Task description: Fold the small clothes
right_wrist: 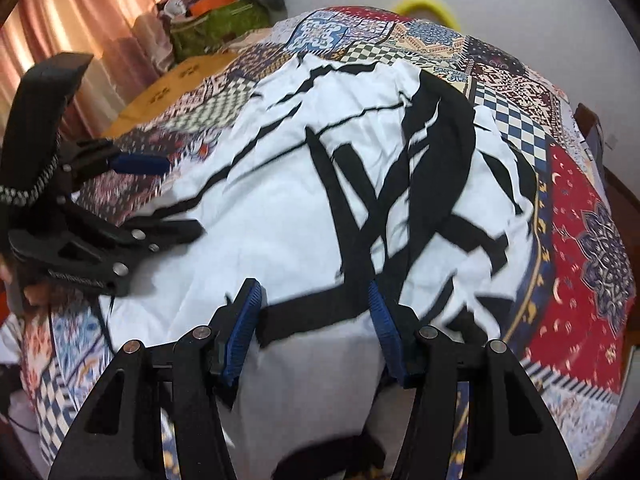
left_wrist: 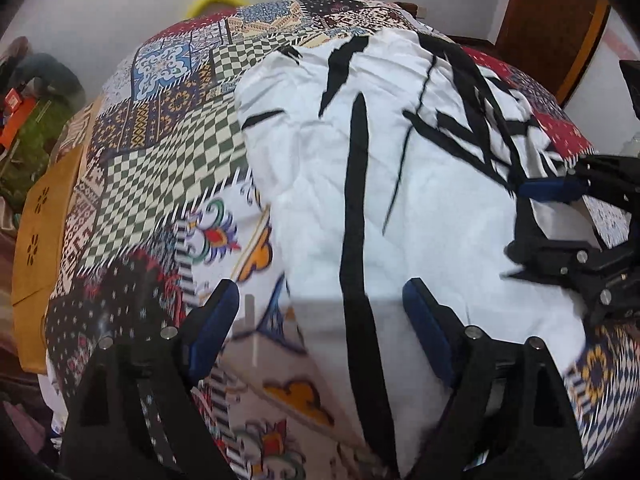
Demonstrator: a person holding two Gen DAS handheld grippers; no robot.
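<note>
A white garment with bold black stripes (left_wrist: 400, 184) lies crumpled across the patchwork bedspread (left_wrist: 168, 168); the right wrist view shows the same garment (right_wrist: 280, 208). My left gripper (left_wrist: 320, 312) is open wide over the garment's near left edge, with one pad above the bedspread and one above the white cloth. My right gripper (right_wrist: 314, 316) stands about half open over the garment's near edge, cloth lying between its blue pads (right_wrist: 246, 320) without being pinched. Each gripper appears in the other's view: the right gripper (left_wrist: 516, 220) at the garment's right side, the left gripper (right_wrist: 184, 196) at its left.
A yellow ring (left_wrist: 218, 0) sits past the bed's far edge by the wall. An orange-brown board (left_wrist: 44, 240) borders the bed's left side, with a green bag of clutter (right_wrist: 216, 24) beyond. Curtains (right_wrist: 80, 8) hang at the left; a wooden door (left_wrist: 552, 12) is at the right.
</note>
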